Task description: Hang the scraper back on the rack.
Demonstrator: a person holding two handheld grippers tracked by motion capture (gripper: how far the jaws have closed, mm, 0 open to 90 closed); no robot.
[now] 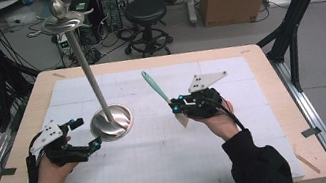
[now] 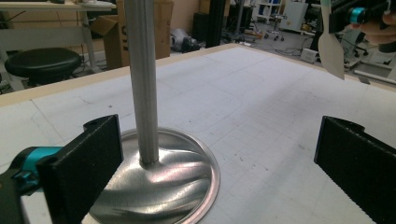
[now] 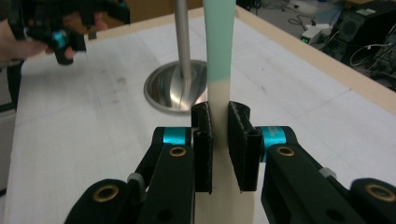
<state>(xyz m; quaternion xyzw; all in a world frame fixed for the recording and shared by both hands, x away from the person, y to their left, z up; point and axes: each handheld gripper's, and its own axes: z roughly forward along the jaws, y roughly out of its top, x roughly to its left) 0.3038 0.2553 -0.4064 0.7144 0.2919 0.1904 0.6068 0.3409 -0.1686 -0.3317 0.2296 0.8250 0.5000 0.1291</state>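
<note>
- High view: a spatula (image 1: 161, 92) with a mint-green handle and a cream blade was held off the counter (image 1: 265, 104) in the right gripper (image 1: 180, 110), jaws clamped on the blade end, handle slanting up and away towards the far side. A steel stand (image 1: 101, 100), made of a round base, a tall pole and hooks under a ball top, stood left of centre. The left gripper (image 1: 85, 132) lay just beside the stand's base, jaws apart, gripping nothing.
- Left gripper view: both black jaws stood wide; the stand's base (image 2: 161, 184) lay between them, nearer the left jaw, the pole (image 2: 142, 79) rising upright. The spatula blade (image 2: 332, 46) hung at the upper right, well apart from the pole.
- Right gripper view: the jaws were pressed on the cream blade (image 3: 219, 100), the green handle (image 3: 218, 37) running straight ahead. The stand's base (image 3: 175, 88) was ahead and left.
- Judgement: the step looked like carrying the spatula to the hooks. Best kept firmly gripped, handle end leading, with the left gripper steadying the base so the pole would not tip.
</note>
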